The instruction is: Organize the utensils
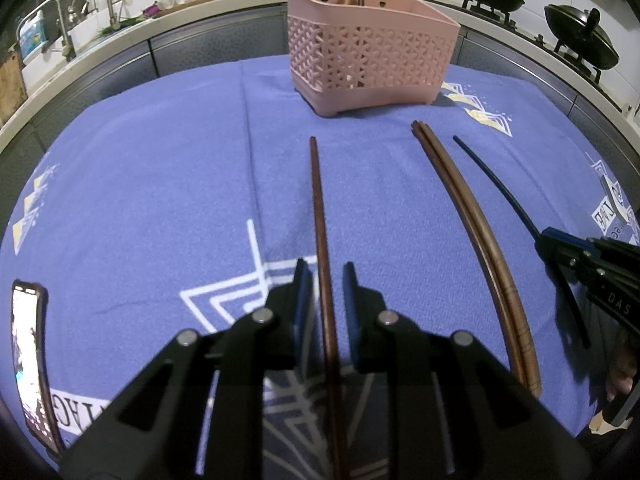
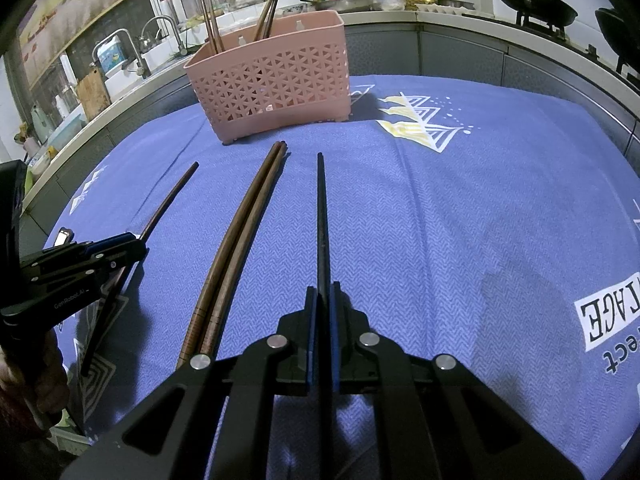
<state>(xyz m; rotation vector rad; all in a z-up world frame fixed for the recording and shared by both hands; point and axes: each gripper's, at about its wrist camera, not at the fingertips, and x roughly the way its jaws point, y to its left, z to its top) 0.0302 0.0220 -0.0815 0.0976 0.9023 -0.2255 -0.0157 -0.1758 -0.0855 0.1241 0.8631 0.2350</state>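
I see one blue cloth point(image 2: 480, 220), one pink basket point(image 1: 372, 52) at twelve o'clock holding four chopsticks. My left gripper point(image 1: 325, 280), slightly parted, straddles one brown chopstick point(image 1: 318, 200); my right gripper point(image 2: 324, 300) pinches one dark chopstick point(image 2: 322, 208). Two paired chopsticks point(image 2: 240, 232) lie between.

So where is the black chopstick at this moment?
The black chopstick is in the right tongs, right of the brown pair, tip toward the pink basket.

Black tool point(image 1: 326, 276), blue pads point(image 1: 349, 300)
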